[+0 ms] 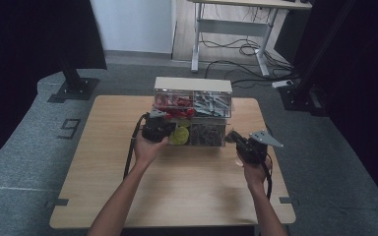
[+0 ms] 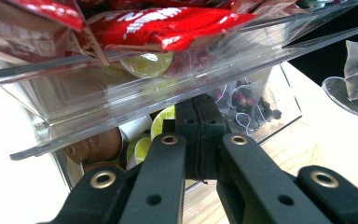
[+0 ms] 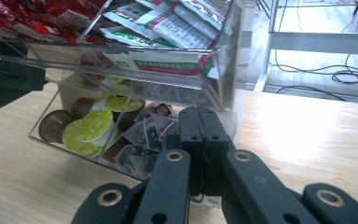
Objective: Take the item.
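The wooden desk (image 1: 177, 191) takes up the middle of the high view, with grey floor around it and a second, white-legged table at the top right of the frame. At the centre of the desk, toward its far edge, stands a clear plastic organizer (image 1: 193, 110) with two tiers — the upper tier is pulled a little forward. Its upper left compartment holds red sachets (image 1: 174, 104) and its upper right holds grey-white sachets (image 1: 211, 104); in the right gripper view the latter show green and red print. The lower tier holds coffee capsules (image 3: 91, 127) with yellow-green lids at the left and mesh tea bags (image 3: 144, 135) at the right.

The left gripper (image 1: 156, 127) sits left of centre in the high view, right at the organizer's lower left front. In the left gripper view its jaws are closed together with nothing between them, their tips just under the edge of the upper tier and in front of the capsule compartment.

The right gripper (image 1: 237, 139) sits right of centre, just beside the organizer's lower right corner. Its jaws are also pressed together and empty — in the right gripper view their tips point at the tea bag compartment.
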Motion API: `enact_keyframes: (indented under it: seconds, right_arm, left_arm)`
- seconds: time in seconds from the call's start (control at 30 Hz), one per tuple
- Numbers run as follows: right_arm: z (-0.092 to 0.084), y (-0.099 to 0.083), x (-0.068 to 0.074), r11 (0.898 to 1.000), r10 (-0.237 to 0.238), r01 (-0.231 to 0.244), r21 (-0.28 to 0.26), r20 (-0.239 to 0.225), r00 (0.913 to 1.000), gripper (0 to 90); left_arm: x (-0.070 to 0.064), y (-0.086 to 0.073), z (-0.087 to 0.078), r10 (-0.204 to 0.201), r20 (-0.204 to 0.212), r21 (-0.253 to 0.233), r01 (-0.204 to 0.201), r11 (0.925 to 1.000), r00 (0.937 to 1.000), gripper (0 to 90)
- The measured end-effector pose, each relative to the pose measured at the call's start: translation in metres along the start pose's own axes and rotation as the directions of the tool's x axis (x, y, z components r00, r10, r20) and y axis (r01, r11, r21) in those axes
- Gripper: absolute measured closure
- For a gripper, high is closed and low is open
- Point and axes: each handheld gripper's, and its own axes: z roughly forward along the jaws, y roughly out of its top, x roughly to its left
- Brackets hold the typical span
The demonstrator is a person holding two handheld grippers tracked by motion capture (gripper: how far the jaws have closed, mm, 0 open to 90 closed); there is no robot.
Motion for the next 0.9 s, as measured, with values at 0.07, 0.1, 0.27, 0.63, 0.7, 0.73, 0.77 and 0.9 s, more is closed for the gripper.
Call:
enact_keyframes:
  seconds: [0.07,0.1,0.27,0.63,0.7,0.73,0.77,0.9]
  right_arm:
    - [-0.002,0.000,-0.002,1.000,0.001,-0.001,0.000,0.005,1.0000,89.5]
    - [-0.003,0.000,-0.003,1.000,0.002,-0.002,0.000,0.008,1.0000,89.5]
    - [-0.008,0.000,-0.009,1.000,0.004,-0.004,-0.007,0.021,0.9998,89.5]
    - [-0.020,-0.001,-0.022,1.000,0.011,-0.010,-0.011,0.049,0.9988,89.5]
    - [-0.021,-0.002,-0.025,1.000,0.012,-0.012,-0.009,0.058,0.9982,89.5]
    - [-0.021,-0.002,-0.025,1.000,0.012,-0.012,-0.009,0.058,0.9982,89.5]
    - [-0.022,-0.003,-0.027,1.000,0.014,-0.014,-0.009,0.061,0.9981,89.5]
    - [-0.023,-0.004,-0.031,1.000,0.019,-0.018,-0.007,0.070,0.9974,89.5]
  left_arm:
    - [0.000,0.000,0.000,0.000,0.000,0.000,0.000,1.0000,1.0000,89.9]
    - [0.000,0.000,0.000,0.001,0.000,0.001,-0.001,1.0000,1.0000,89.8]
    - [0.000,-0.001,0.001,0.000,0.002,0.003,0.000,1.0000,1.0000,89.8]
    - [0.000,-0.001,0.001,0.000,0.001,0.006,0.000,1.0000,1.0000,89.8]
    - [0.000,-0.001,0.001,0.000,0.001,0.006,0.000,1.0000,1.0000,89.7]
    - [0.000,-0.001,0.001,0.001,0.001,0.007,-0.001,1.0000,1.0000,89.7]
    - [0.000,-0.001,0.001,0.000,0.001,0.006,0.000,1.0000,1.0000,89.7]
    - [0.001,-0.002,0.001,-0.001,0.001,0.006,0.001,1.0000,1.0000,89.7]
